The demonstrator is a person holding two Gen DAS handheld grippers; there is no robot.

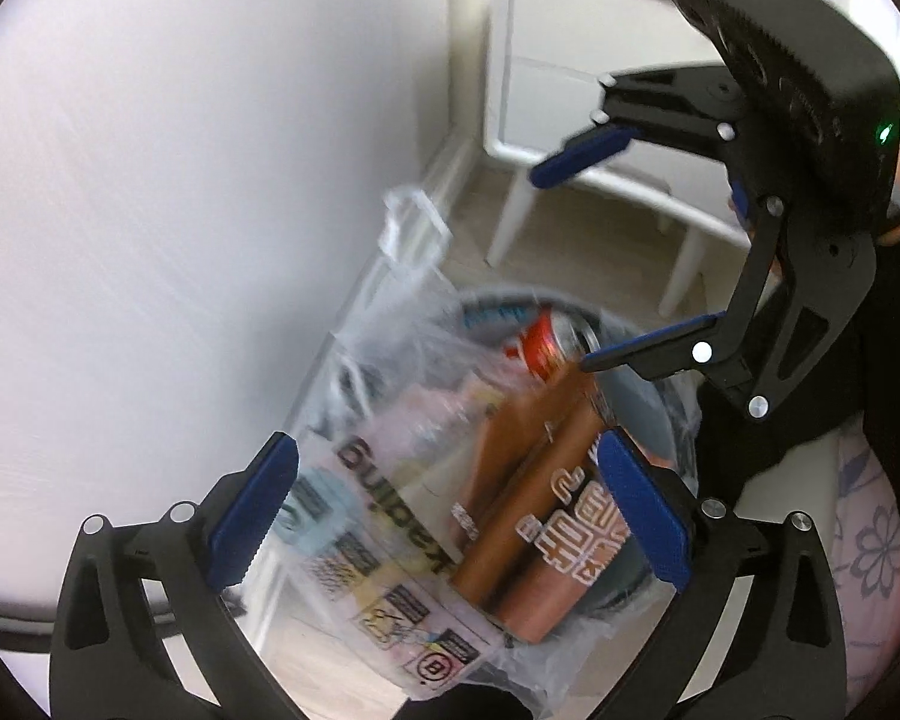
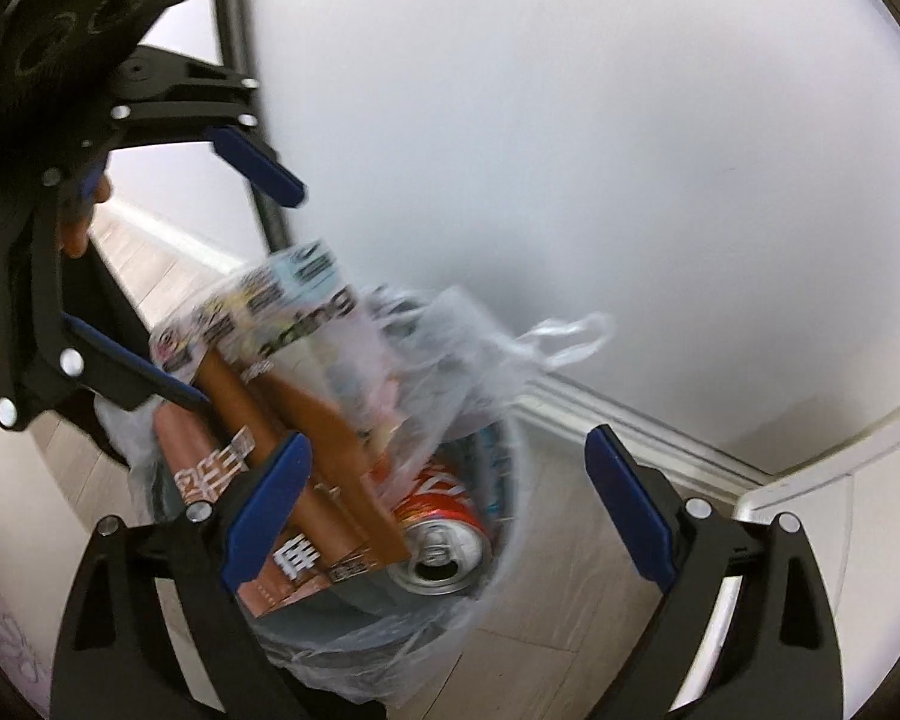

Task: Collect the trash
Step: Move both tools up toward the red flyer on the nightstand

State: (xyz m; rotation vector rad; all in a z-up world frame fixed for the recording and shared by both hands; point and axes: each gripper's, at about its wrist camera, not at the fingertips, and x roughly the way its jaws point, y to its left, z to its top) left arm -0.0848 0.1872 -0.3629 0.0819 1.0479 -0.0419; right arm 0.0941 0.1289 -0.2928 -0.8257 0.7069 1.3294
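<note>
A grey bin lined with a clear plastic bag stands on the floor by a white wall. In it lie a brown carton, a printed wrapper and a red drink can. My left gripper is open and empty just above the bin. My right gripper is open and empty above the bin's far side. In the right wrist view the right gripper is over the can, carton and bag, with the left gripper open at upper left.
A white cabinet on legs stands beyond the bin. The white wall and its baseboard run close beside the bin. Pale wood floor surrounds it. Floral fabric is at the right edge.
</note>
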